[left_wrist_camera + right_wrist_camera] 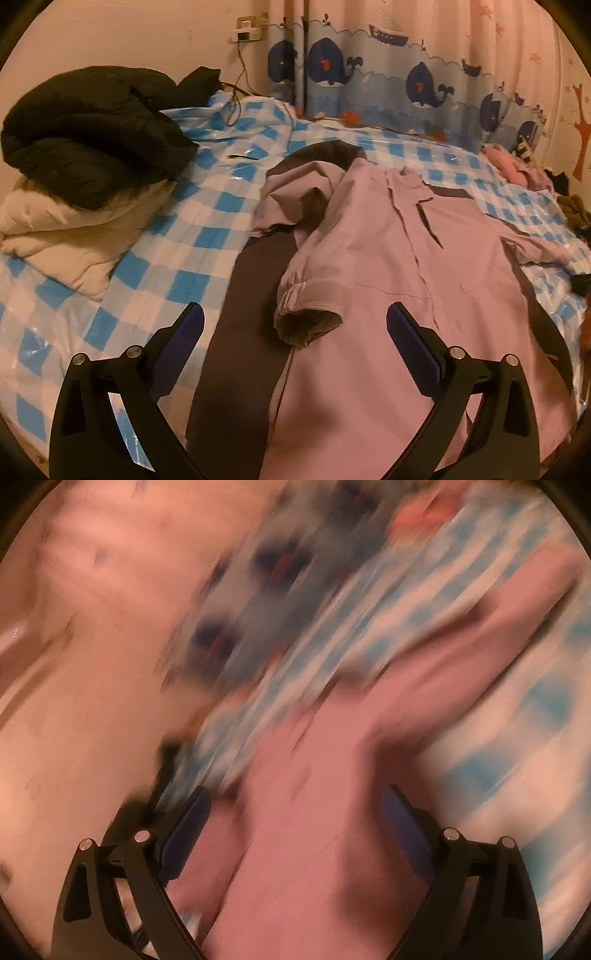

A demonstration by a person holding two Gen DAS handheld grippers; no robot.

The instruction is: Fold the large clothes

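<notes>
pink fabric with a dark lining, a large padded jacket [399, 258], lies spread on a bed covered by a glossy blue-and-white checked sheet [155, 258], its body running from the near edge up toward the whale-print curtain [388, 88]. one sleeve is folded in across the front, its gathered cuff [306, 317] gaping just ahead of the left gripper [295, 328], whose jaws stand wide apart and empty above the cloth. the other sleeve trails off toward the far right side of the bed. the right gripper [295, 812] shows in a badly smeared view; its jaws are spread wide too, pink cloth lies below and between them, and no pad seems to press on it, so i judge it released. a folded black jacket [85, 133] sits on a cream quilt [70, 240] at the left of the bed, well apart from the pink one. the jacket looks soft and bulky, likely light for its size but springy, so folds may puff open, and the shiny sheet under it may let it slide when pulled. good places to grip would be the firm edges: the cuff, the hem or the shoulder seam, where several layers give the pads something to bite. pinching only the smooth outer shell risks lifting one layer and leaving the lining behind.
</notes>
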